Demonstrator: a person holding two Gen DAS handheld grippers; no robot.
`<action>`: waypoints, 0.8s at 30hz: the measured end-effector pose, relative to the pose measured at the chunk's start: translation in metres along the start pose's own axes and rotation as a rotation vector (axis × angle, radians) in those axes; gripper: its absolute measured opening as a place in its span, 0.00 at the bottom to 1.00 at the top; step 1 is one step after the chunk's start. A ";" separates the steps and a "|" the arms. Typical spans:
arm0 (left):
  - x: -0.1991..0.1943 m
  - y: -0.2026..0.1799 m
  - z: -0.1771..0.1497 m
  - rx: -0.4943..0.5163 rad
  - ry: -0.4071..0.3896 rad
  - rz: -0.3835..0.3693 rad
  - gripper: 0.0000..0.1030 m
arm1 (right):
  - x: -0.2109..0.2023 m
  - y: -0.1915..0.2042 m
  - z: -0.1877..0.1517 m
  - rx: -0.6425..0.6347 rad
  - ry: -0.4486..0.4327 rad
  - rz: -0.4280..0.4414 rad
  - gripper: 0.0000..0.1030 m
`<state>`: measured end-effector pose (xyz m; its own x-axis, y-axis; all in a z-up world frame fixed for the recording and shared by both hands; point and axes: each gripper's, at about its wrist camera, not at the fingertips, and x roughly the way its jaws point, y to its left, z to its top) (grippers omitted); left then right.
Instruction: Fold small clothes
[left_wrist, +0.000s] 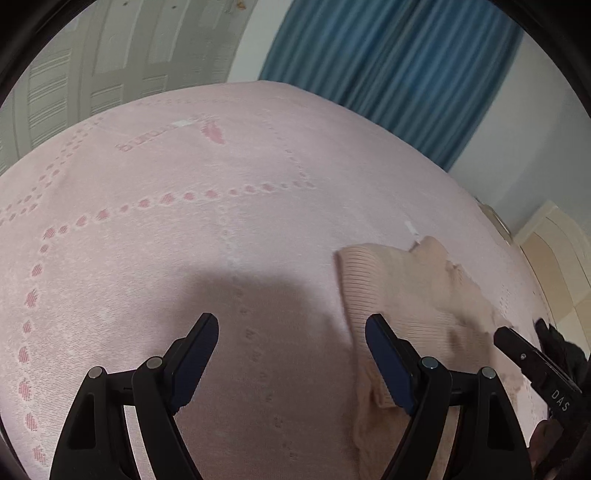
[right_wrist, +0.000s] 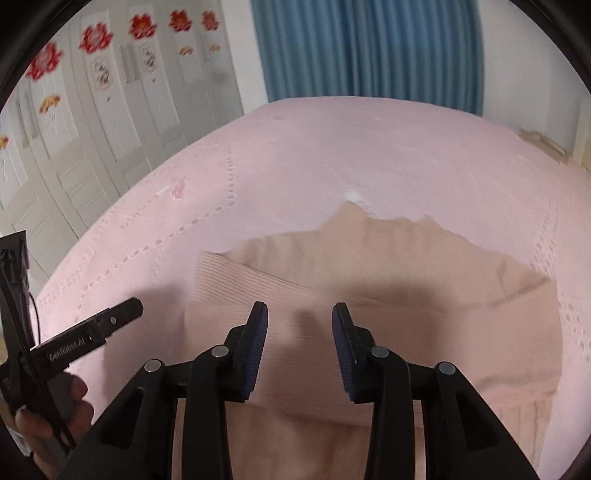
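Fingers (left_wrist: 388, 365) of the left gripper (left_wrist: 291, 332) stood wide apart and empty above the bed (left_wrist: 184, 221), its right finger over the left edge of the garment (left_wrist: 406, 295). Those of the right gripper (right_wrist: 299, 325) were also spread, somewhat narrower, holding nothing, and hovered over the middle of the garment (right_wrist: 369, 266). Whether either touched the cloth could not be told.

That peach ribbed knit lay on the pink bedspread, partly folded as it seemed, with a ribbed band laid across it and an uneven far edge near a small white tag (right_wrist: 352, 195). Beyond the bed stood a wardrobe (right_wrist: 110, 129) and a blue curtain (right_wrist: 369, 48).

Likely risks: the soft knit could bunch or drag if pinched through only its top layer, undoing the fold; a grab off the edge could also catch the bedspread beneath. Motion blur suggested quick movement, which might skew the layers.
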<state>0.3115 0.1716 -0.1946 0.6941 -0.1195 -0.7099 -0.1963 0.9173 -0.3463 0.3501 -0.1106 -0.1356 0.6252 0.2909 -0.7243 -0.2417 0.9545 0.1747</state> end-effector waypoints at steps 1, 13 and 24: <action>0.000 -0.007 -0.001 0.015 0.000 -0.012 0.78 | -0.008 -0.012 -0.002 0.013 -0.010 -0.012 0.36; 0.017 -0.074 -0.015 0.102 -0.018 -0.042 0.66 | -0.056 -0.182 -0.057 0.228 0.030 -0.244 0.56; 0.030 -0.081 -0.020 0.112 0.007 -0.008 0.40 | -0.013 -0.209 -0.077 0.241 0.113 -0.241 0.55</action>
<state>0.3345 0.0863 -0.2007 0.6907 -0.1294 -0.7115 -0.1116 0.9530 -0.2816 0.3351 -0.3192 -0.2139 0.5532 0.0597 -0.8309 0.0929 0.9868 0.1328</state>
